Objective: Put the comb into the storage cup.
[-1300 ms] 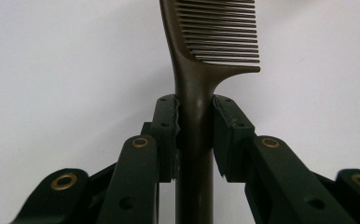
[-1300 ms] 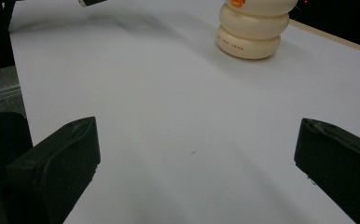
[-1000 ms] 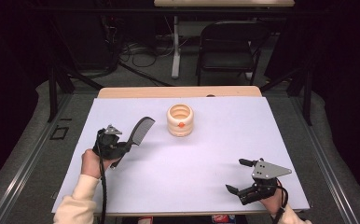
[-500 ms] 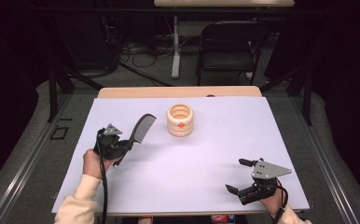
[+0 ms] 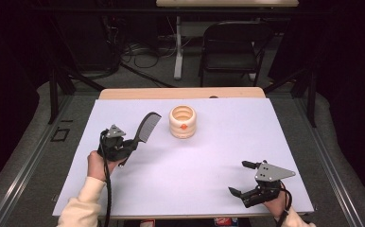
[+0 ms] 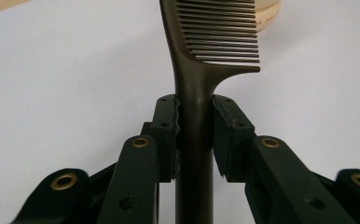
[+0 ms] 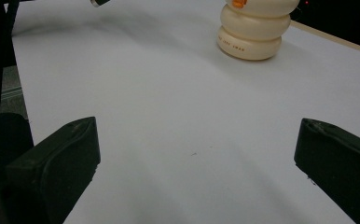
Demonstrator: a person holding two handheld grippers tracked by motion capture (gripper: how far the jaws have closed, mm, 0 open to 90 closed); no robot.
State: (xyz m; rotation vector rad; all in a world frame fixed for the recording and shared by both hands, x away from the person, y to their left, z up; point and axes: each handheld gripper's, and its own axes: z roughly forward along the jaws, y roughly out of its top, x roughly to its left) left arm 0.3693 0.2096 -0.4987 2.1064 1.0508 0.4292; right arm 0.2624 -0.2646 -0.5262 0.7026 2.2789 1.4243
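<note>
A black comb is held by its handle in my left gripper, at the left of the white table. In the left gripper view both pads press on the comb's handle, and its teeth point up and away toward the cream holder. That cream ribbed holder with an orange mark stands at the middle back of the table, open at the top. My right gripper rests at the front right, jaws wide open with nothing between them; the holder lies far ahead of it.
The white sheet covers a wooden table whose bare back edge shows. Beyond it stand a black folding chair and cables on the floor. Dark frame rails run along both sides.
</note>
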